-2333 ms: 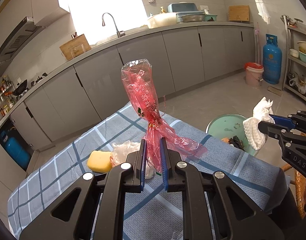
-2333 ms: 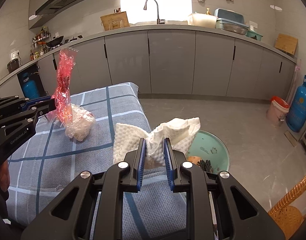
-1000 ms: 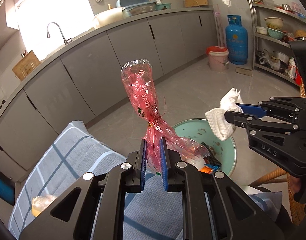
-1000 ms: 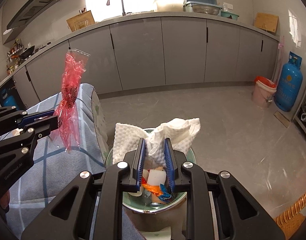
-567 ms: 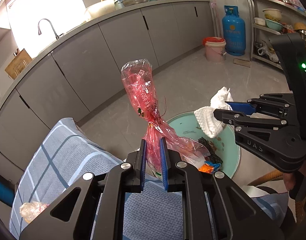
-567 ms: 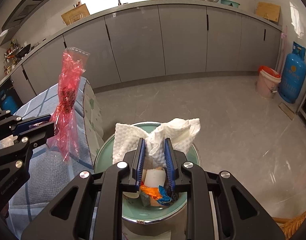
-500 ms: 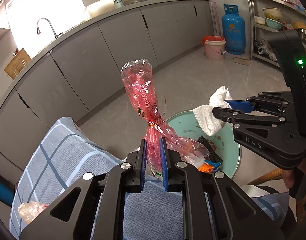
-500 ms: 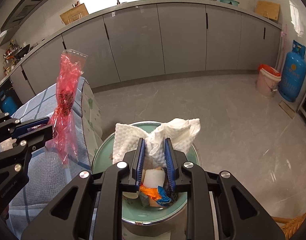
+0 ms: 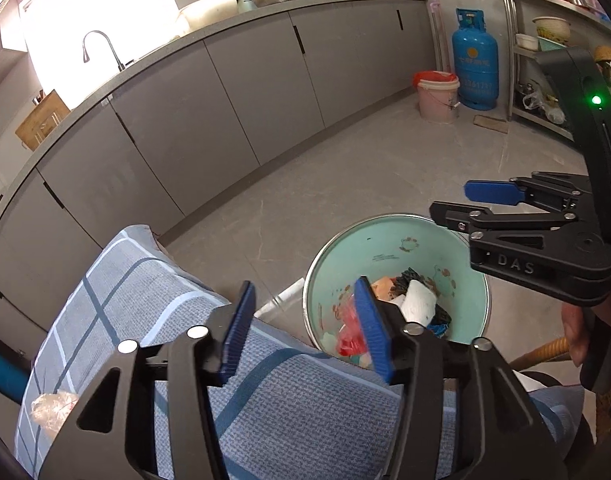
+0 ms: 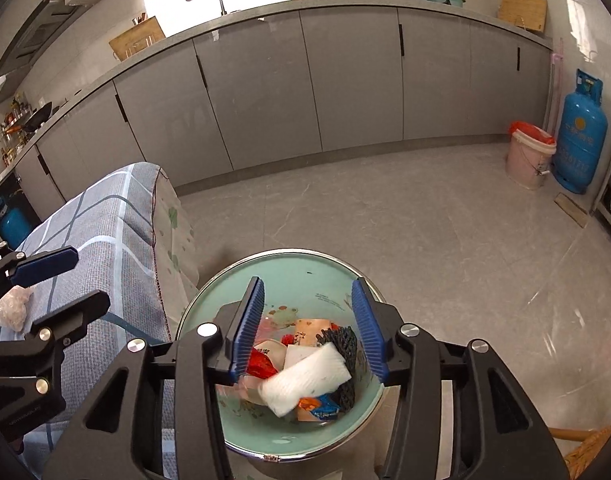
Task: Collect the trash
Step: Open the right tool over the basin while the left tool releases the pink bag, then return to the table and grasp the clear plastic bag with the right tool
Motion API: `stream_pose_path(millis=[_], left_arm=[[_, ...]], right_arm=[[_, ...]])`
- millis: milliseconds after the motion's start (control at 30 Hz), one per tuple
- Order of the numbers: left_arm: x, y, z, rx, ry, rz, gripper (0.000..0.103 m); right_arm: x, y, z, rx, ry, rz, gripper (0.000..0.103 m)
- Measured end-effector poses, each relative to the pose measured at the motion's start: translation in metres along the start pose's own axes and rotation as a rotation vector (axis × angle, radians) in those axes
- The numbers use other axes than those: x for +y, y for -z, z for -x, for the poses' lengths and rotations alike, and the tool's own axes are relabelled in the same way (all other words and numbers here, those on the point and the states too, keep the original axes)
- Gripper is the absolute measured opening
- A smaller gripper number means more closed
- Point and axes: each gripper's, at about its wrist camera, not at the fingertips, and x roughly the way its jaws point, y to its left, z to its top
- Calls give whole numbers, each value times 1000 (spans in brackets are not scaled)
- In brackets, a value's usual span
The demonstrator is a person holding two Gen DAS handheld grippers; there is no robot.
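Both drops just done. Left gripper (image 9: pixel 305 326) now spread and empty, red plastic wrapper (image 9: pixel 351 334) gone from its grip, lying in the green bin (image 10: pixel 241 436). Right gripper (image 10: pixel 308 326) also spread over the bin, white paper towel (image 10: pixel 305 380) released onto the trash pile. Remaining on the checked desk (image 9: pixel 117 288): clear crumpled bag (image 9: pixel 53 408), likely next pickup.

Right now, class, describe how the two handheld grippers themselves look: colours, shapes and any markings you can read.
Both the left gripper and the right gripper are matte black angular frames with triangular cut-outs and silver screw heads. Their fingers carry ridged blue pads. From the left wrist view, the right gripper shows raised letters "DAS" and a lit green LED on its black housing.
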Motion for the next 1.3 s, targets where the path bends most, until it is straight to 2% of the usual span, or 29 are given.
stream_pose_path(millis=[67, 133, 267, 333, 633, 933, 1200, 1233, 1300], left_arm=[[3, 1, 7, -12, -14, 9, 60], [7, 1, 15, -25, -35, 24, 75], [19, 7, 36, -48, -67, 52, 78], [26, 11, 47, -57, -82, 67, 80], [65, 36, 97, -76, -172, 147, 86], [115, 94, 130, -18, -276, 246, 86], [179, 163, 136, 91, -410, 382, 92], [187, 171, 136, 108, -423, 404, 92], [204, 188, 137, 135, -448, 455, 92]], right_arm=[[-2, 1, 9, -7, 7, -11, 54], [-2, 1, 17, -15, 9, -21, 58], [5, 2, 36, -37, -2, -31, 60], [12, 2, 45, -51, -14, -32, 67], [64, 6, 75, -74, -83, 23, 68], [134, 15, 86, -56, -164, 134, 69], [214, 18, 70, -17, -224, 278, 70], [221, 18, 68, -16, -228, 292, 80], [244, 17, 63, -22, -247, 328, 89]])
